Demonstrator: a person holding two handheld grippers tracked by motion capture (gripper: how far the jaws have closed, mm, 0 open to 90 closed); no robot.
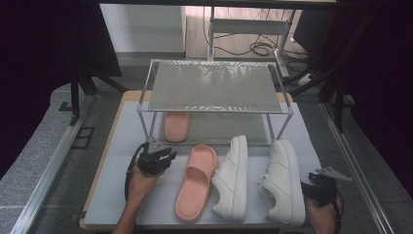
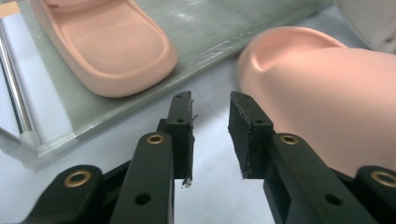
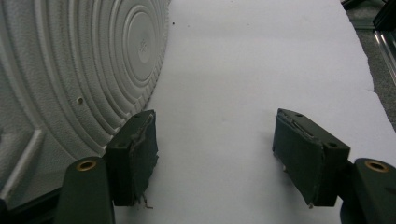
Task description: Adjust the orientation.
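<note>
High view shows the left gripper (image 1: 163,155) held above the white tabletop (image 1: 122,146), just left of a pink slipper (image 1: 197,180) that lies on the mat with its toe toward the far side. A second pink slipper (image 1: 175,126) sits on the lower shelf of a metal rack (image 1: 214,87) at the far middle of the tabletop. Right of the near slipper lie two white sneakers, the left sneaker (image 1: 233,178) and the right sneaker (image 1: 283,180), side by side and pointing away. The right gripper (image 1: 316,187) rests at the near right corner, just beside the right sneaker's heel. From the left gripper view, its fingers (image 2: 183,135) stand a little apart with nothing between them, released; the near slipper's rounded strap (image 2: 322,98) is close on the right, and the shelved slipper (image 2: 107,46) lies farther off on the grey shelf. From the right gripper view, its fingers (image 3: 137,154) stand wide apart over bare white mat, grasping nothing, with a sneaker's ribbed sole (image 3: 70,70) just beside the left finger.
</note>
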